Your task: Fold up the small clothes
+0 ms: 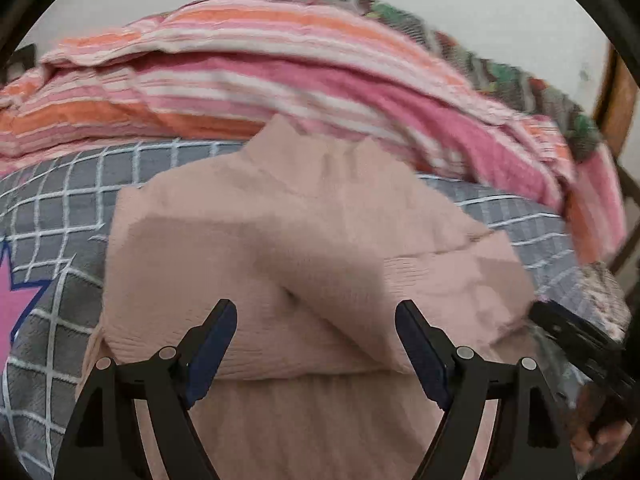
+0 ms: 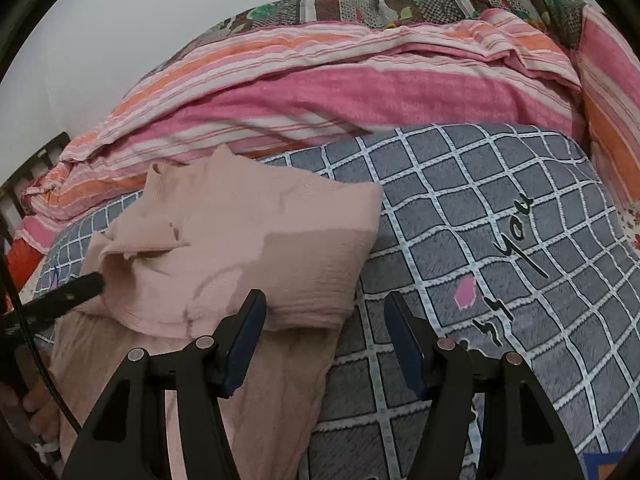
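Note:
A small pale pink knit top (image 1: 280,248) lies on a grey checked blanket (image 1: 60,200), its upper part folded down over its lower part. My left gripper (image 1: 316,320) is open and empty, just above the fold. In the right wrist view the pink top (image 2: 248,248) lies left of centre. My right gripper (image 2: 324,320) is open and empty, over the top's right edge and the grey blanket (image 2: 500,208). The right gripper shows as a black shape (image 1: 580,344) at the top's right edge; the left one shows likewise (image 2: 60,296) at its left edge.
A pink, orange and white striped quilt (image 1: 280,80) is bunched up behind the top, also in the right wrist view (image 2: 340,92). A floral cover (image 2: 420,4) lies behind it against a pale wall. A wooden frame (image 1: 616,96) stands at the far right.

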